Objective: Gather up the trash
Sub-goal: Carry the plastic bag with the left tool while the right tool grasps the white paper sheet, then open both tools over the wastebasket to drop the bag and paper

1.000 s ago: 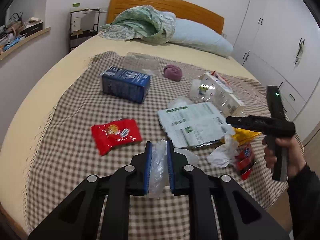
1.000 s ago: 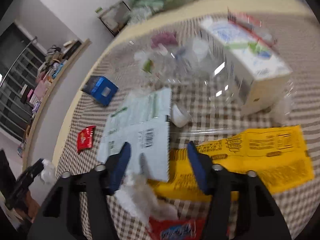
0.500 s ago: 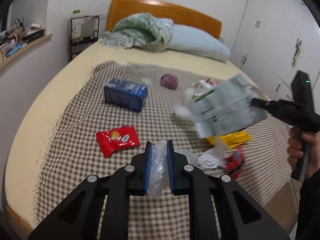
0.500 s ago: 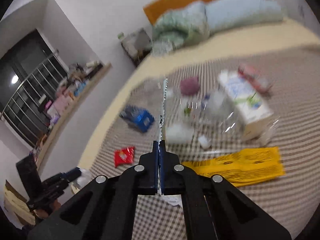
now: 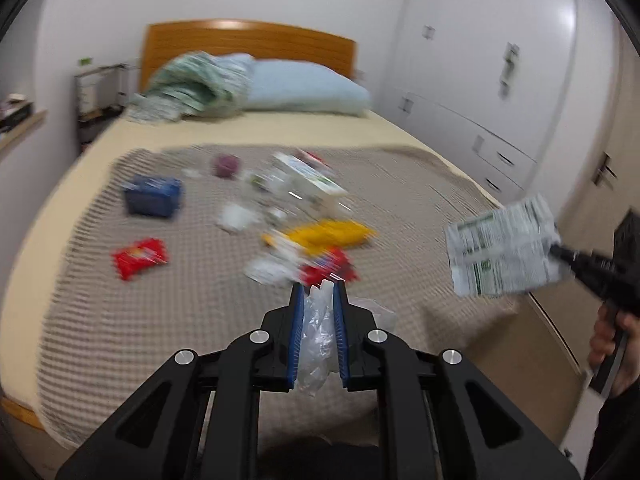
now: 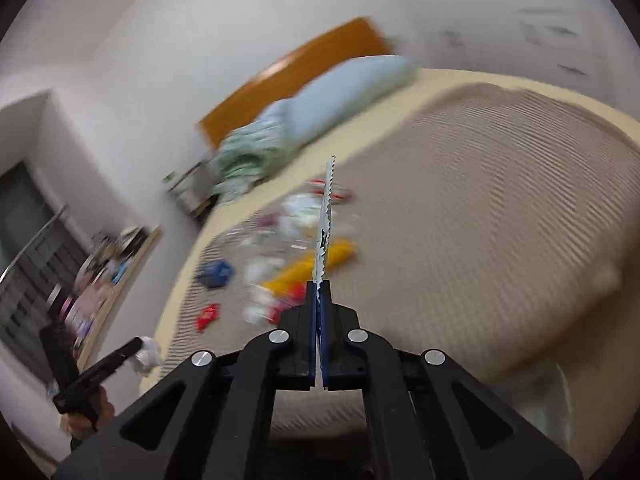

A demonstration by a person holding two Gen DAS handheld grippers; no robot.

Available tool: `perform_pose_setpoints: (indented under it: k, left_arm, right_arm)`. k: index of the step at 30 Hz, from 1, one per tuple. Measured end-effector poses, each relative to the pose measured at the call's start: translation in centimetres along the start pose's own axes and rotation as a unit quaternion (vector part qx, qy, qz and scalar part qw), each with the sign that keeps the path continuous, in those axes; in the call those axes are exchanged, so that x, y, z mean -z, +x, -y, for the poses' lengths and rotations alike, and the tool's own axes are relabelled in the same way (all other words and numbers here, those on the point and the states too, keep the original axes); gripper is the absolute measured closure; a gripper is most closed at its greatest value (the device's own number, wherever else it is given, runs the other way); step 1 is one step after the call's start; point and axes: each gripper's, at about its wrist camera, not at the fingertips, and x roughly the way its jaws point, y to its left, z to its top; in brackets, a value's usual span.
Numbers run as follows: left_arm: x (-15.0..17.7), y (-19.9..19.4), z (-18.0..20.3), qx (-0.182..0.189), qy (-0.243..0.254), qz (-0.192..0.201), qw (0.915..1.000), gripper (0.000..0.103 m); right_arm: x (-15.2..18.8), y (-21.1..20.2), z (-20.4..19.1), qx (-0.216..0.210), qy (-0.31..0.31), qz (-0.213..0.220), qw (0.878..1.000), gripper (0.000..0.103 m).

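Nearest you, your left gripper (image 5: pixel 317 312) has its two blue pads pinched on one crumpled clear plastic bag (image 5: pixel 316 336), which bulges out between the fingers and hangs below them, held above the near edge of the bed. Your right gripper (image 6: pixel 319 312) has its jaws pressed together on one flat white and green printed wrapper (image 5: pixel 502 252); from its own camera you see that wrapper edge-on, a thin serrated strip rising straight from the pads, and from the left camera it shows broadside, lifted clear of the bed off its right side. Just past your left fingertips, on the checked blanket (image 5: pixel 400 200), lies a blurred cluster: one red wrapper (image 5: pixel 328 266) with crumpled white scraps (image 5: pixel 268 270) touching it, and one yellow packet (image 5: pixel 332 234) just behind. To the left, apart from the cluster, sits one red snack pouch (image 5: pixel 140 256), and farther back one blue box (image 5: pixel 154 196). Beyond the yellow packet stands one white carton (image 5: pixel 308 182) amid clear plastic too smeared to count, with one purple lump (image 5: pixel 226 165) near it. At the head of the bed lie one pale blue pillow (image 5: pixel 304 92) and one bunched green blanket (image 5: pixel 188 88) before the wooden headboard (image 5: pixel 248 42).
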Motion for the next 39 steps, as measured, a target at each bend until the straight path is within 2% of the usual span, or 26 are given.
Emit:
perform_pose_setpoints:
  k: [3,7,10,13,15,19,20,22,24,25,26,27,28,30,34,36,38,39]
  left_arm:
    - [2.2,1.7,5.1,0.039,0.028,-0.034,0.9983,0.091]
    - [5.8,5.0,12.3,0.076,0.080,-0.087,0.9900,0.091]
    - [8.4,8.6,17.0,0.099,0.106,-0.134,0.9802,0.091]
    - [11.2,12.1,21.4,0.118,0.143,-0.169,0.9681,0.091]
    - [13.1,14.9,23.7,0.123,0.165,-0.196,0.9587,0.091]
    - [15.7,19.3,26.3,0.121,0.178,-0.236,0.9475,0.091]
    - [16.2,20.3,26.8,0.121,0.179,-0.243,0.9457,0.090]
    - [16.9,22.2,27.6,0.123,0.181,-0.253,0.9424,0.091]
    - [17.8,24.1,28.3,0.127,0.182,-0.265,0.9384,0.091]
    - [18.1,24.9,28.6,0.130,0.183,-0.271,0.9362,0.091]
    - [18.4,25.8,29.1,0.131,0.184,-0.277,0.9339,0.090]
    - [18.9,27.1,29.4,0.130,0.186,-0.287,0.9308,0.090]
    - [19.3,27.9,29.7,0.129,0.187,-0.293,0.9287,0.090]
    - [20.0,29.4,30.4,0.129,0.185,-0.303,0.9260,0.090]
    - [21.2,32.0,31.4,0.135,0.171,-0.319,0.9225,0.090]
    - [22.0,32.9,31.9,0.134,0.165,-0.323,0.9224,0.088]
    - [22.7,33.9,32.3,0.128,0.164,-0.322,0.9237,0.088]
    - [22.9,34.4,32.5,0.128,0.160,-0.317,0.9259,0.088]
  right_arm:
    - [4.4,-4.0,7.1,0.052,0.066,0.003,0.996,0.102]
    - [12.9,-6.8,17.0,0.113,0.164,-0.033,0.979,0.101]
    - [18.2,-6.2,22.1,0.147,0.208,-0.062,0.965,0.101]
    - [21.8,-3.3,25.4,0.181,0.219,-0.089,0.955,0.101]
    - [22.5,-1.5,26.8,0.185,0.208,-0.101,0.955,0.101]
    - [23.3,4.9,28.9,0.208,0.124,-0.157,0.958,0.101]
    - [23.5,6.2,29.5,0.204,0.111,-0.171,0.957,0.101]
    - [24.7,8.9,31.7,0.169,0.116,-0.224,0.953,0.101]
    - [26.1,11.9,33.9,0.159,0.126,-0.288,0.936,0.100]
    - [27.1,13.2,35.2,0.195,0.109,-0.314,0.923,0.099]
    - [28.0,13.5,35.7,0.222,0.093,-0.327,0.914,0.087]
    - [28.7,14.3,36.4,0.250,0.079,-0.348,0.900,0.067]
    - [29.2,14.6,37.0,0.258,0.081,-0.353,0.896,0.063]
    - [29.6,15.0,37.2,0.262,0.078,-0.353,0.895,0.063]
    - [31.6,17.2,36.7,0.345,-0.022,-0.381,0.858,0.060]
    - [32.0,17.5,36.3,0.363,-0.041,-0.386,0.847,0.058]
    - [31.8,16.5,35.5,0.350,-0.027,-0.359,0.865,0.049]
    - [31.3,15.5,35.1,0.341,-0.009,-0.337,0.878,0.045]
